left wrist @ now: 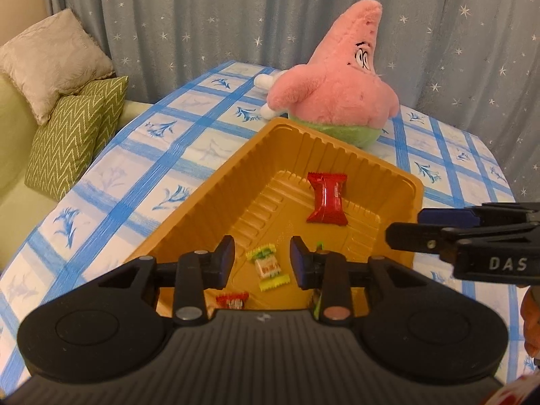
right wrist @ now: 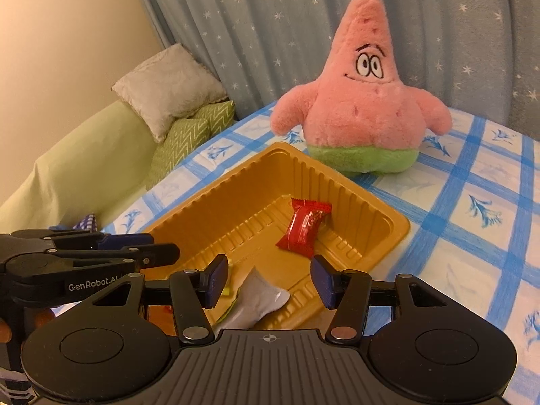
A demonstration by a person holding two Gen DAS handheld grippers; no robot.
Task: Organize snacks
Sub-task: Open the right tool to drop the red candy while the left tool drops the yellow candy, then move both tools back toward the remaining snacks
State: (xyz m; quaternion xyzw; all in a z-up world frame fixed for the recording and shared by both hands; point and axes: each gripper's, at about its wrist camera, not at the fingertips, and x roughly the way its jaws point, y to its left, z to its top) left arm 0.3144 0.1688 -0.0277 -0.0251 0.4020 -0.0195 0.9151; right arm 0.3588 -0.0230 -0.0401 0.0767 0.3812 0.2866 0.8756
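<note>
Over the gold tray (left wrist: 216, 182) | left fingers (left wrist: 226, 256) narrowly apart, empty | right fingers (right wrist: 216, 275) wide, empty | white packet (right wrist: 256, 303) half hidden

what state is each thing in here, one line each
tray: upright on the table, holding snacks
red snack pack: lying loose at the tray's far end
yellow-green candy: lying on the tray floor, below the left tool
white wrapper: loose in the tray, under the right tool
left tool: open, nothing between its pads
right tool: open, holding nothing
plush star: upright behind the tray
</note>
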